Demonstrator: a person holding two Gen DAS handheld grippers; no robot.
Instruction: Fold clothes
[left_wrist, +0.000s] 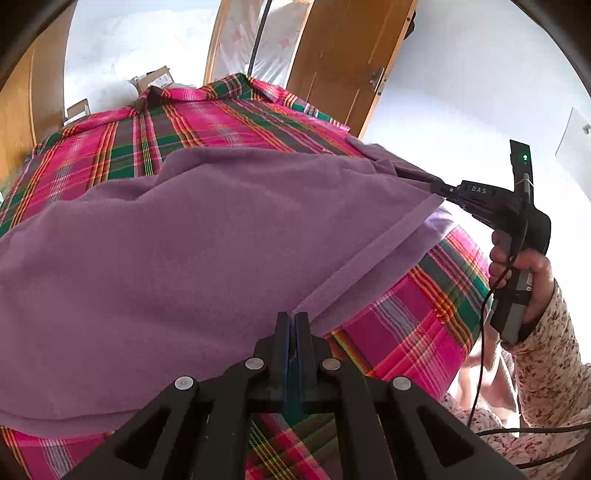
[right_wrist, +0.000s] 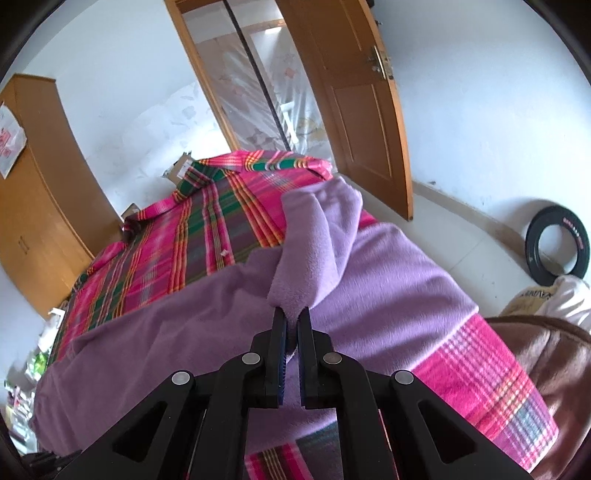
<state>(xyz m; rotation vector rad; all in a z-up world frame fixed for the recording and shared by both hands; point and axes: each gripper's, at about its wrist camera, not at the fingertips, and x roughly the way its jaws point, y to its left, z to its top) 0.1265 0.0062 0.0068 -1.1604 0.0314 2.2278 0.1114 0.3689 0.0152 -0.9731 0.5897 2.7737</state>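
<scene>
Only the left view shows the right gripper (left_wrist: 413, 173) pinching the purple garment (left_wrist: 184, 240).

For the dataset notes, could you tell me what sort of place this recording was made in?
Most likely a bedroom in a home. A purple garment lies on a bed covered with a pink plaid sheet. A wooden wardrobe stands against the wall, and a wooden door hangs open.

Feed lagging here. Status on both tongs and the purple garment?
Right tongs shut on purple garment, fold lifted. Left tongs shut at its near edge, grip unclear. Garment on plaid bedspread. Nothing in the way.
</scene>
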